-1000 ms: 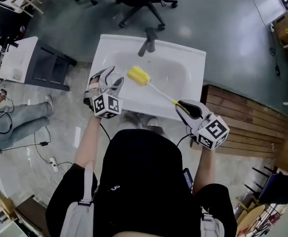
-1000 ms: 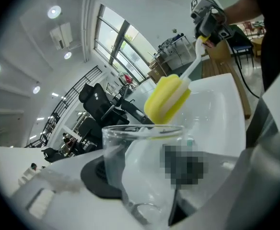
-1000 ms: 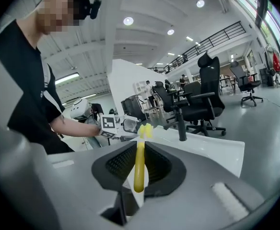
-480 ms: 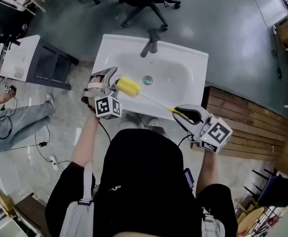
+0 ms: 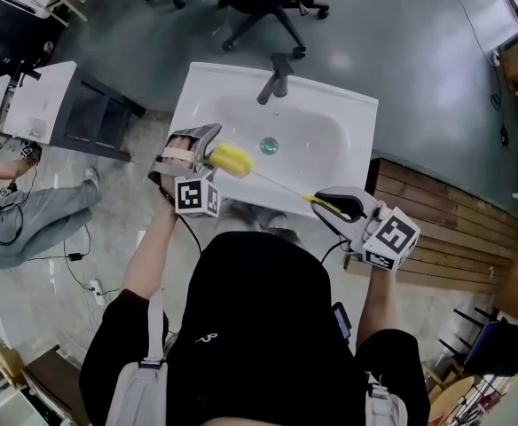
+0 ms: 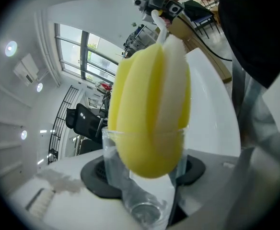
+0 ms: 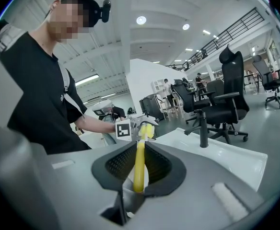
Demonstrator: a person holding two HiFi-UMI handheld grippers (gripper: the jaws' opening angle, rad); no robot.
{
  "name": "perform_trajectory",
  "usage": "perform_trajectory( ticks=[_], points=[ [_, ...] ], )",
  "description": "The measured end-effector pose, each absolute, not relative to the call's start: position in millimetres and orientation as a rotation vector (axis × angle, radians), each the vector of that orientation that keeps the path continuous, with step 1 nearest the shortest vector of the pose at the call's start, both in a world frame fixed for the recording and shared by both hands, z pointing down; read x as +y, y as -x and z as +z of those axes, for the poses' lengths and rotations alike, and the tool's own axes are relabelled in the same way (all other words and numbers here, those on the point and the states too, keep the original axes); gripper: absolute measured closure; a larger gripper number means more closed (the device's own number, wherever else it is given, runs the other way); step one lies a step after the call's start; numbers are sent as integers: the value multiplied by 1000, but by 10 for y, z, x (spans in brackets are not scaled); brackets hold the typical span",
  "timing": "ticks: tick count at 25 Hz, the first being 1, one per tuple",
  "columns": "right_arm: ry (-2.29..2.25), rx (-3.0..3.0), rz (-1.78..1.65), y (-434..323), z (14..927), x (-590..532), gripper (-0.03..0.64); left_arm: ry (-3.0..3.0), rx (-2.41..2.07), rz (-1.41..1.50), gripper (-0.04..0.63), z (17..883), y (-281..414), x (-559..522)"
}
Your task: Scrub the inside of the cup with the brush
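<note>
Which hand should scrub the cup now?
Right. The right gripper pinches the brush handle, and its yellow sponge sits in the mouth of the cup. The left gripper just holds the cup.

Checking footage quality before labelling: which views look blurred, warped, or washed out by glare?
Head view: sharp, evenly lit, lines bowed toward the edges, one bright reflection on the floor beyond the sink. Left gripper view: strong fisheye, dark corners, close brush head slightly soft in the clear cup. Right gripper view: fisheye too, ceiling lights blown out, brush handle crisp.
</note>
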State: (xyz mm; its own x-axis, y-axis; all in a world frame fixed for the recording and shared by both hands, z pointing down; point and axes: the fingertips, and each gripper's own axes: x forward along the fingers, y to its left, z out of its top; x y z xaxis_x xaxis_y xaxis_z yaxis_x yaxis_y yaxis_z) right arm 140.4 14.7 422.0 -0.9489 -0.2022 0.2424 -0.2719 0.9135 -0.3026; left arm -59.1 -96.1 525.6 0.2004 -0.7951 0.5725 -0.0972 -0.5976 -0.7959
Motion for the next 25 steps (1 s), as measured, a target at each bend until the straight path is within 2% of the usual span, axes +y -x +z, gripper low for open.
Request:
perform_trajectory(
  ticks=[25],
  points=[
    [-354, -2881, 479, -1321, 4222, -57, 566, 1715, 731, -1486, 327, 5053, 284, -947]
  ],
)
